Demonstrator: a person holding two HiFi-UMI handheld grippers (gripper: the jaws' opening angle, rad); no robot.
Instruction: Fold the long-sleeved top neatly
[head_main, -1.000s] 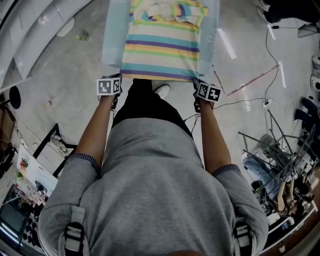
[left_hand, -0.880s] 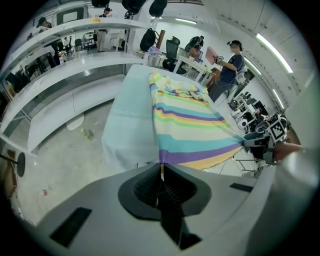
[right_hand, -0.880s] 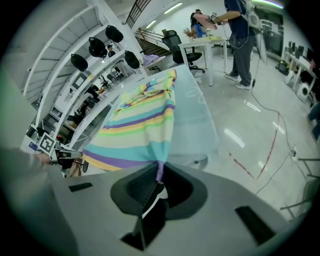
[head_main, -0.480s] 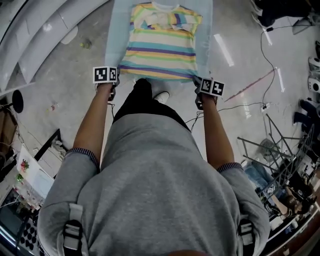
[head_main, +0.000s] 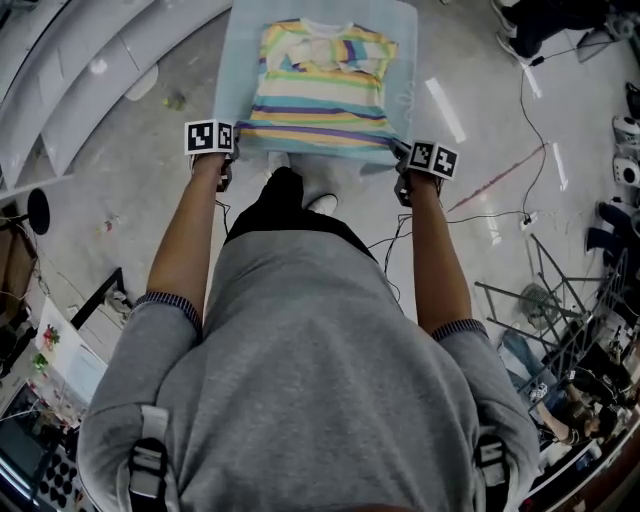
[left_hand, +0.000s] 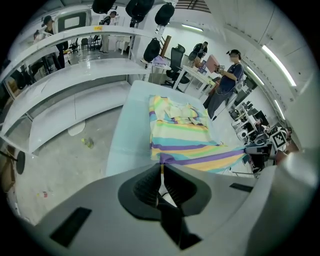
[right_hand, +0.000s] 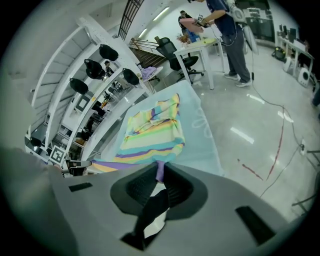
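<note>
- Head view: striped top (head_main: 318, 85) flat on a pale blue mat (head_main: 240, 50), sleeves folded across the chest; near hem corners pinched by left gripper (head_main: 232, 152) and right gripper (head_main: 402, 155).
- Left gripper view: jaws nearly together, clamped on a hem corner; hem stretched across to the other gripper, seemingly just off the mat.
- Right gripper view: jaws narrow, purple hem edge nipped between them.

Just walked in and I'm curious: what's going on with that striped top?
A person holds a two-jaw gripper in each hand at a pale blue covered table. The left gripper and right gripper are each shut on a bottom corner of the pastel-striped long-sleeved fabric top, holding its hem off the surface. Its sleeves appear folded across the chest.
</note>
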